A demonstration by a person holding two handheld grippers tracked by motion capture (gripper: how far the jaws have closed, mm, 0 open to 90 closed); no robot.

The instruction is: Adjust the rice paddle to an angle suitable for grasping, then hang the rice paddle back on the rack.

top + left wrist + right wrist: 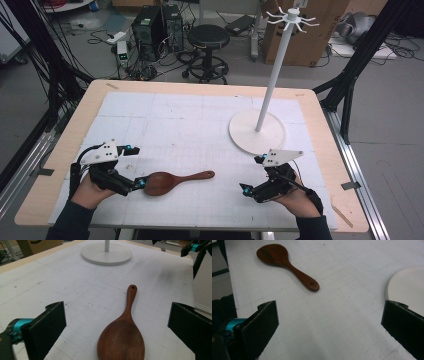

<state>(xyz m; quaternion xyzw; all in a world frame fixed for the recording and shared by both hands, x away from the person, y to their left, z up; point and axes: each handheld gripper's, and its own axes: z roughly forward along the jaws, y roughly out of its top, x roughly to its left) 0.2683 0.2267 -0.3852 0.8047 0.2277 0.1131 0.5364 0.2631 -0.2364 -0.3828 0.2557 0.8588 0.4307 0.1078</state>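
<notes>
A dark wooden spoon (pixel 172 181) lies flat on the white mat, bowl to the left and handle pointing right. My left gripper (pixel 136 166) stands open at the bowl end. In the left gripper view the spoon's bowl (pixel 121 341) lies between the wide-apart jaws of that gripper (pixel 117 307), and neither jaw touches it. My right gripper (pixel 252 174) is open to the right of the handle tip, apart from it. In the right gripper view the spoon (pixel 287 263) lies ahead of the empty jaws of that gripper (pixel 331 304).
A white stand with a round base (pixel 240 137), a thin pole and hooks at the top (pixel 292 17) stands at the back right of the mat. The wooden table edge (pixel 75 120) frames the mat. A stool and boxes sit on the floor beyond.
</notes>
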